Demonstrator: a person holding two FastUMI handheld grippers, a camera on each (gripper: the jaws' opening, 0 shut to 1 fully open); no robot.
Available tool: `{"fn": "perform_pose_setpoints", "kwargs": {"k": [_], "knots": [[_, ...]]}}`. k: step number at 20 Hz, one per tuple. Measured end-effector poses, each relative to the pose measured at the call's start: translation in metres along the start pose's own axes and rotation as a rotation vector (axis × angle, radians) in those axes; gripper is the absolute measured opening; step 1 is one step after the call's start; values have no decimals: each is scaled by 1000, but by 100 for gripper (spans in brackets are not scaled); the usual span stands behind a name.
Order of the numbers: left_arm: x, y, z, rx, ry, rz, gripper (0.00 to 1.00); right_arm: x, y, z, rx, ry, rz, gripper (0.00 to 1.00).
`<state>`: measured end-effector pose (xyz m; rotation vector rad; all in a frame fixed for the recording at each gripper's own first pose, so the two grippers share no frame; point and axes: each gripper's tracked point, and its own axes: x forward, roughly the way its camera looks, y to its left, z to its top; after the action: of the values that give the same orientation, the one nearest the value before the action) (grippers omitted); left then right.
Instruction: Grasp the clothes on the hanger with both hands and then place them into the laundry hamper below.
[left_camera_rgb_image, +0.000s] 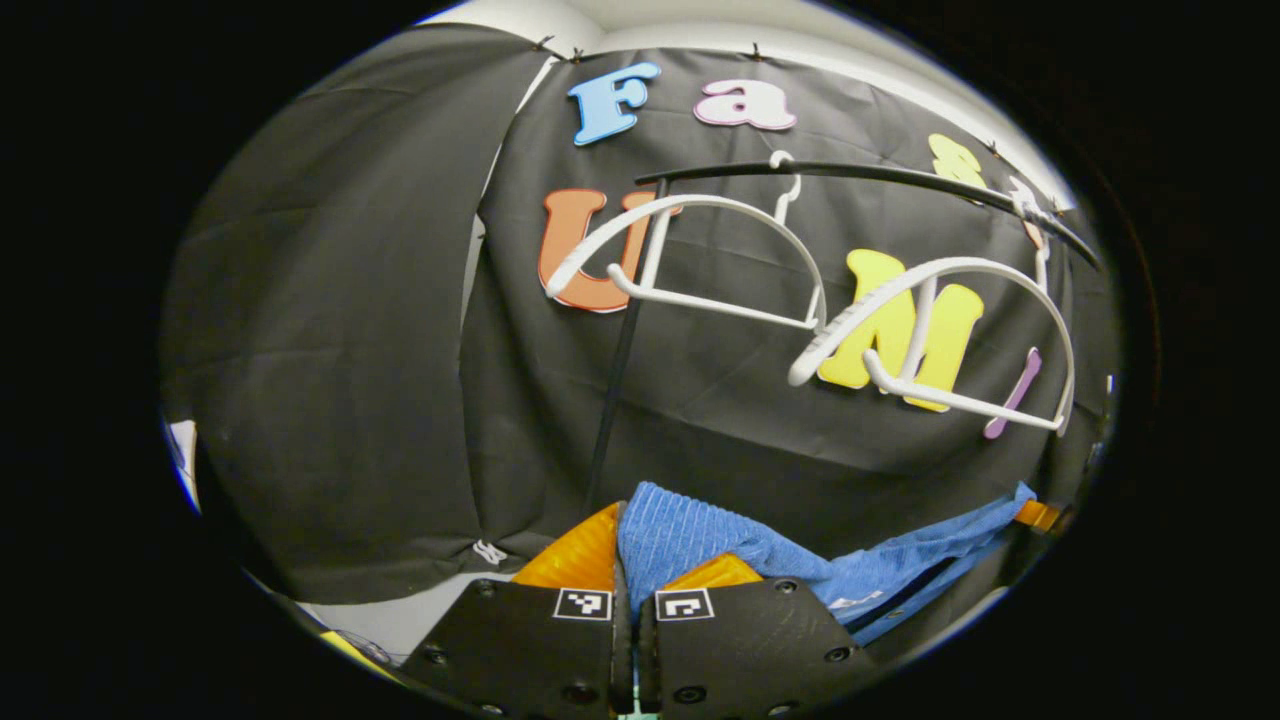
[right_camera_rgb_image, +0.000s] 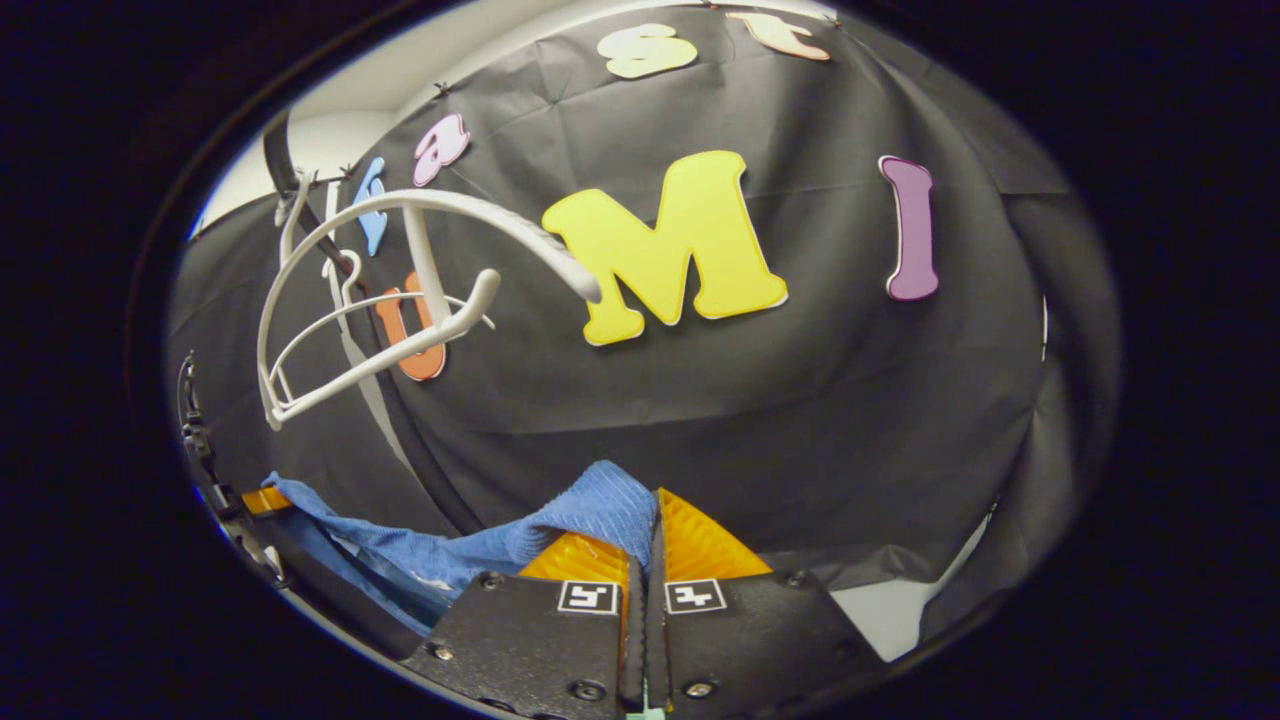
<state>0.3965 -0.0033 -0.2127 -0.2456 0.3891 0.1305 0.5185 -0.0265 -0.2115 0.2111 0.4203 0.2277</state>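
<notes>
The blue garment (left_camera_rgb_image: 720, 550) is hanging off its hanger, stretched crosswise between both grippers. The left gripper (left_camera_rgb_image: 625, 555) is pinching one end; the right gripper (right_camera_rgb_image: 650, 540) is pinching the other. Empty hangers (left_camera_rgb_image: 700, 260) are sitting at 12 o'clock. The hamper presumably lies at 6 o'clock.

Both views are evenly and rather dimly lit from above, with the dark cloth wall (left_camera_rgb_image: 700, 400) absorbing most light and showing only soft creases, no hard shadows. Strong fisheye distortion bends the white hangers (left_camera_rgb_image: 700, 260) and the black rail (left_camera_rgb_image: 880, 180) into arcs, more so toward the edges. Focus is sharp at centre; the blue cloth (right_camera_rgb_image: 600, 505) shows crisp ribbing, and faint glare sits on the fingers (right_camera_rgb_image: 690, 545).
</notes>
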Motion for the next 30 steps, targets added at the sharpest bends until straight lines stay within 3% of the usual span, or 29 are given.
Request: {"fn": "perform_pose_setpoints", "kwargs": {"k": [3, 16, 23, 30], "knots": [[-18, -7, 4, 32, -6, -10, 2, -19, 21, 1, -12, -13, 25, 4], [-109, -78, -8, 127, 16, -249, 2, -110, 171, -31, -133, -35, 173, 4], [-146, -87, -51, 169, 86, -339, 2, -147, 222, -88, -146, 31, 207, 4], [-166, -66, -108, 192, 174, -364, 2, -159, 236, -157, -118, 150, 221, 5]]}}
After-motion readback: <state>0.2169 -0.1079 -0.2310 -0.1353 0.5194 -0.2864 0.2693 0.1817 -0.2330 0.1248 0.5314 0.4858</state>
